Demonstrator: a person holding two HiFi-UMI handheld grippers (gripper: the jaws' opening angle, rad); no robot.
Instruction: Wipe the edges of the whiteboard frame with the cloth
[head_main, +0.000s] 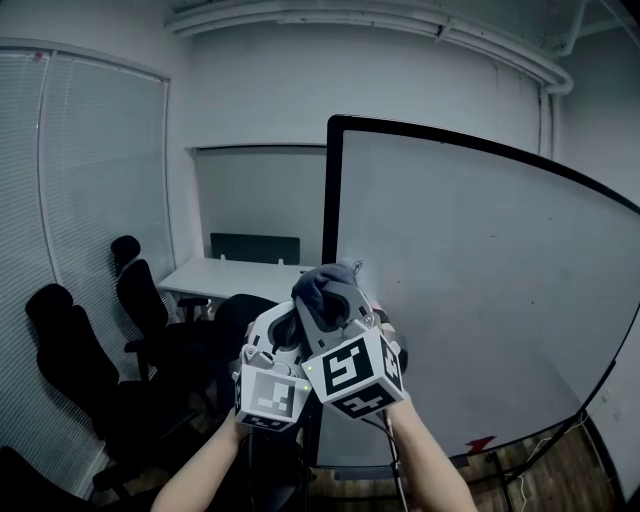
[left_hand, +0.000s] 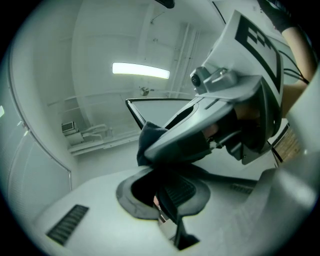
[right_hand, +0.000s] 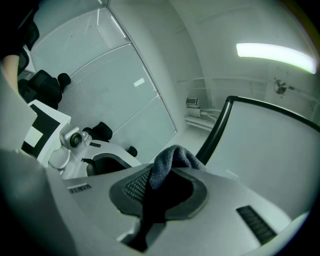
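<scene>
The whiteboard (head_main: 480, 300) stands upright at the right, with a black frame (head_main: 332, 200) round it. A dark grey cloth (head_main: 325, 283) is bunched in my right gripper (head_main: 330, 300), which is shut on it right beside the frame's left edge. In the right gripper view the cloth (right_hand: 170, 162) sticks up from between the fingers of my right gripper (right_hand: 160, 187), with the frame (right_hand: 215, 130) just behind. My left gripper (head_main: 285, 328) sits close under the right one, apart from the board. In its own view my left gripper (left_hand: 167, 192) is shut on nothing, and the cloth (left_hand: 150, 137) shows above it.
Black office chairs (head_main: 140, 290) (head_main: 65, 340) stand at the left by a white table (head_main: 235, 277). Blinds (head_main: 90, 200) cover the left wall. The board's stand (head_main: 520, 470) reaches the wooden floor at the lower right. A ceiling light (left_hand: 141, 70) glows overhead.
</scene>
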